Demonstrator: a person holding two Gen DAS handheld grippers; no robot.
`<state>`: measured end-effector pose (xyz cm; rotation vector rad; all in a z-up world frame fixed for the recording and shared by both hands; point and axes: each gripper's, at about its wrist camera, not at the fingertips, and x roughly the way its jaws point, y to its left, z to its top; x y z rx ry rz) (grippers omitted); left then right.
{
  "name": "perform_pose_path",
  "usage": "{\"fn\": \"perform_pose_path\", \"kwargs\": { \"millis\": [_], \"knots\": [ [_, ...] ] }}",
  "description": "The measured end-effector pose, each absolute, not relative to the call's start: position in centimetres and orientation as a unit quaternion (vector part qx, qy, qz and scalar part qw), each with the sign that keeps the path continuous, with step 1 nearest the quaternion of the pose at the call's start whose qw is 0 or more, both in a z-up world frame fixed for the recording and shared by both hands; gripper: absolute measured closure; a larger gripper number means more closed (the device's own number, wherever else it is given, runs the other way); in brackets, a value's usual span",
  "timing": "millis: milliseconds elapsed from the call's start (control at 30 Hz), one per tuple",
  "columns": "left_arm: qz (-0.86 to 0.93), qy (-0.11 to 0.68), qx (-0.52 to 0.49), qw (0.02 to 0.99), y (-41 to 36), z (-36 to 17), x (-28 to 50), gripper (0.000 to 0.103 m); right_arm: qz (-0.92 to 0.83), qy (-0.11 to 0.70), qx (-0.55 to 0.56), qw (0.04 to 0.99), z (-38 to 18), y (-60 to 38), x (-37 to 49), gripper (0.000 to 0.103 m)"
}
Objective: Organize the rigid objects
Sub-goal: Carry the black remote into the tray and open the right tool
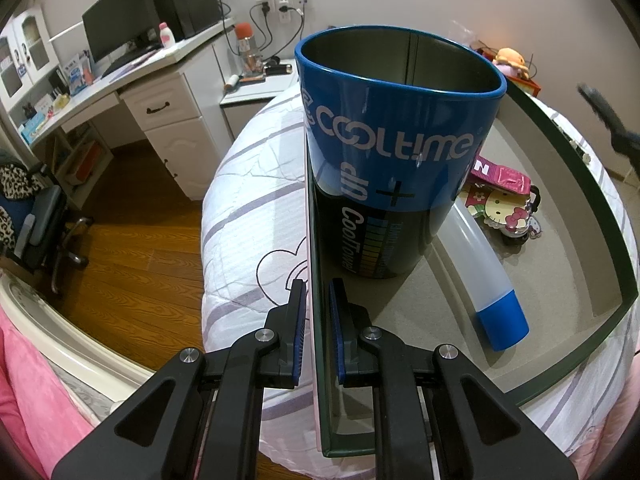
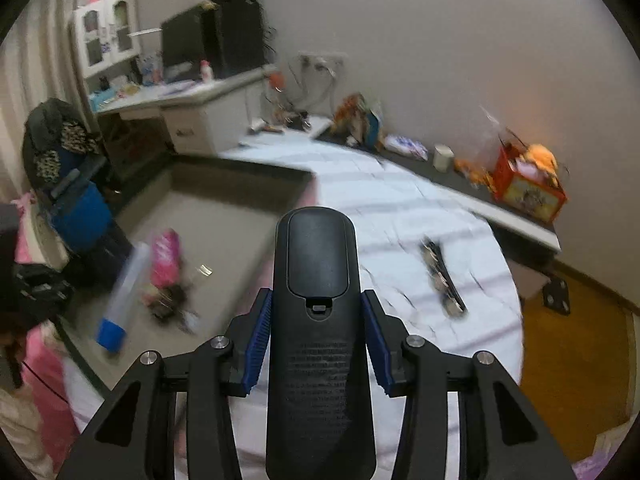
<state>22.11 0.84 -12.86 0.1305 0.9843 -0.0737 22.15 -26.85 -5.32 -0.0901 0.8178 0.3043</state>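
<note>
A shallow box with dark green walls (image 1: 592, 216) and a grey floor lies on the bed. My left gripper (image 1: 318, 292) is shut on its left wall, one pad on each side. Inside the box stand a blue and black tin (image 1: 400, 152), a clear tube with a blue cap (image 1: 486, 272), a pink packet (image 1: 504, 176) and a Hello Kitty item (image 1: 504, 212). My right gripper (image 2: 315, 294) is shut on a black remote control (image 2: 318, 264), held above the bed to the right of the box (image 2: 224, 208). The remote's back faces the camera.
A slim dark object (image 2: 442, 280) lies on the white striped bedcover (image 2: 400, 208). A ledge along the wall carries an orange box (image 2: 528, 192) and a white cup (image 2: 443, 157). A desk with a monitor (image 1: 120, 20) and a chair (image 1: 36, 220) stand to the left over wooden floor.
</note>
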Motion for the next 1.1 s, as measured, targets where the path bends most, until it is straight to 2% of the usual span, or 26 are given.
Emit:
{"fn": "perform_pose_path", "kwargs": {
  "millis": [167,433,833,1100],
  "knots": [
    [-0.035,0.472,0.063,0.879,0.9,-12.9,22.2,0.091,0.178,0.394,-0.061,0.900,-5.0,-21.8,23.3,0.058],
    [-0.040,0.470,0.063,0.879,0.9,-12.8,22.1,0.091,0.177,0.433,-0.093,0.879,-7.8,-16.3,26.5,0.058],
    [-0.041,0.471,0.063,0.879,1.0,-13.0,22.1,0.091,0.148,0.492,-0.122,0.849,-10.9,-15.4,29.3,0.058],
    [-0.041,0.472,0.067,0.878,0.8,-13.1,22.1,0.091,0.152,0.493,-0.123,0.848,-10.7,-15.3,29.3,0.058]
  ]
}}
